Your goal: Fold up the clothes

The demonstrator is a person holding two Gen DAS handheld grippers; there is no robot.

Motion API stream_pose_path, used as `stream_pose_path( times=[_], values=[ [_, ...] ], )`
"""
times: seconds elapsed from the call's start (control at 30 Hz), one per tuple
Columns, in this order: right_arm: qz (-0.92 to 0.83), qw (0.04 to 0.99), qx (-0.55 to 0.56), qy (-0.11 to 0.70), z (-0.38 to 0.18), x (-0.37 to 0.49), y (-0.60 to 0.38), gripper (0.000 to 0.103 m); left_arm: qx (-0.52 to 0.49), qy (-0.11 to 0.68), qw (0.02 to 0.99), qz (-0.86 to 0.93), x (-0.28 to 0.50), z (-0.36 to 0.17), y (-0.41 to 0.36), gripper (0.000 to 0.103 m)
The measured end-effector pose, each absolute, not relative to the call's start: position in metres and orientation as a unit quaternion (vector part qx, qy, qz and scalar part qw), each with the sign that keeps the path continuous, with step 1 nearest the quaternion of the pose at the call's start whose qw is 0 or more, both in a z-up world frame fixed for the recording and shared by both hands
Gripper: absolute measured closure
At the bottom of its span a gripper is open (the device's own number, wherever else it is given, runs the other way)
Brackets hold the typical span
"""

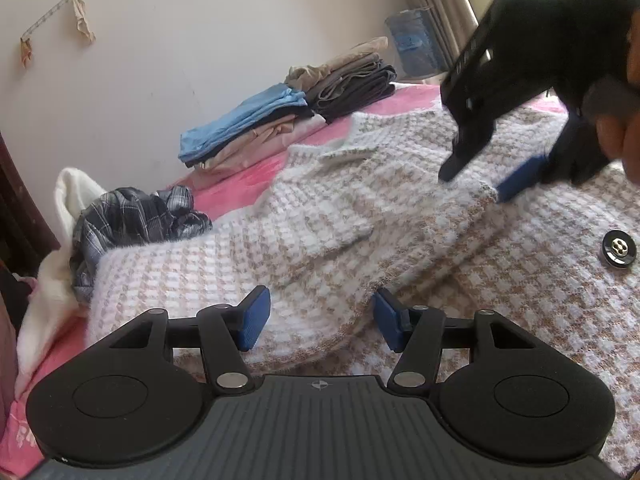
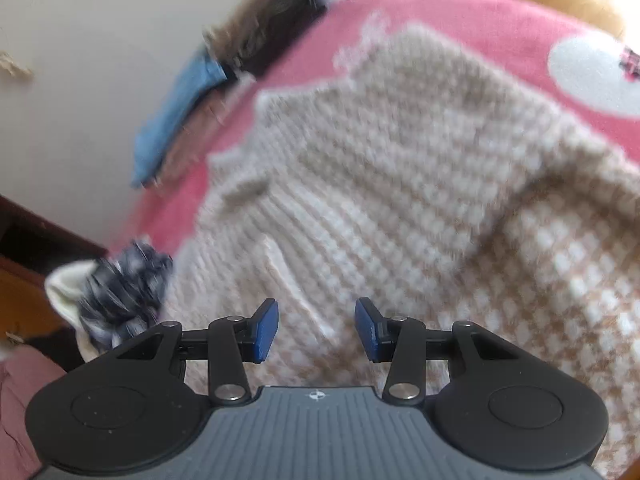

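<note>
Knitted cardigan [image 1: 360, 216] lies beneath left gripper [image 1: 320, 320] and right gripper [image 2: 316, 330], both wide.

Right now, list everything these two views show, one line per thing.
knit cardigan: one, beige and white check, spread across the bed, a sleeve folded over its front
button: one, black with a pale centre, on the cardigan at the right edge
bed cover: one, pink with white shapes, under everything
folded stacks: two, one topped blue, one tan and dark, by the wall
plaid shirt: one, grey and white, crumpled at the left
white garment: one, cream, bunched beside the plaid shirt
plastic basket: one, clear blue, near the curtain
left claw: open, blue pads, over the cardigan's near fold
right claw: open, tips down at the sleeve, blurred
hand: one, gripping the right claw's handle
</note>
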State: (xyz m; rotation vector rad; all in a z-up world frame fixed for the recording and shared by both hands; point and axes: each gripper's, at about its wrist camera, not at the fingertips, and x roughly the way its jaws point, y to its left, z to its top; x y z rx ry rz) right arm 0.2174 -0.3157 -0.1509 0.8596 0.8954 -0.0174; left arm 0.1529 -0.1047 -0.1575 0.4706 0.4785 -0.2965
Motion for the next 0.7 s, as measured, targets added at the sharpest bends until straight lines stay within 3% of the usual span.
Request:
stream_pose_path(
  times=[0.13, 0.27, 0.3, 0.4, 0.57, 0.7],
  values=[
    [-0.001, 0.828, 0.364, 0.426, -0.149, 0.222, -0.304, 0.058, 0.225, 0.238, 0.934, -0.142, 0.154, -0.158, -0.105, 0.046],
    [0.012, 0.848, 0.31, 0.429, -0.144, 0.224, -0.288, 0.064, 0.215, 0.223, 0.941, -0.135, 0.153, -0.154, -0.103, 0.046],
    [0.015, 0.853, 0.296, 0.43, -0.143, 0.224, -0.284, 0.077, 0.211, 0.216, 0.944, -0.133, 0.152, -0.153, -0.102, 0.046],
    [0.019, 0.869, 0.263, 0.419, -0.136, 0.224, -0.276, 0.087, 0.197, 0.185, 0.954, -0.131, 0.147, -0.142, -0.099, 0.046],
    [0.002, 0.91, 0.228, 0.345, -0.099, 0.215, -0.282, 0.088, 0.166, 0.127, 0.969, -0.133, 0.136, -0.118, -0.093, 0.046],
    [-0.045, 0.939, 0.191, 0.284, -0.066, 0.206, -0.309, 0.089, 0.132, 0.144, 0.972, -0.132, 0.144, -0.113, -0.083, 0.045]
  ],
)
